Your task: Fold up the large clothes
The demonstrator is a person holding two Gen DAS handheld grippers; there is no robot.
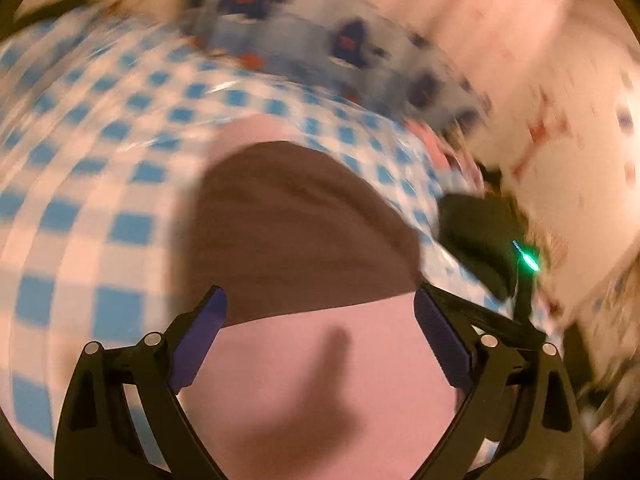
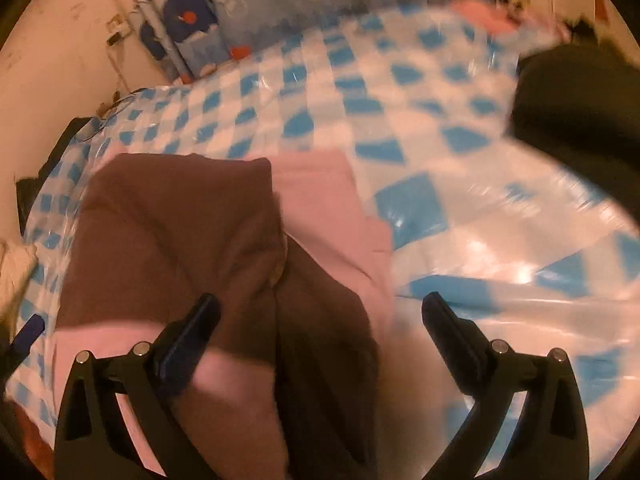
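Both views are blurred. The left tongs are seen spread wide with nothing gripped; the pink garment lies beneath and between their fingers, and the brown garment just ahead of their tips. The right tongs are likewise held wide and empty, over the brown garment, which is laid on the pink one. A blue-and-white checked cover is spread under both garments, stretching ahead and right of the right tongs.
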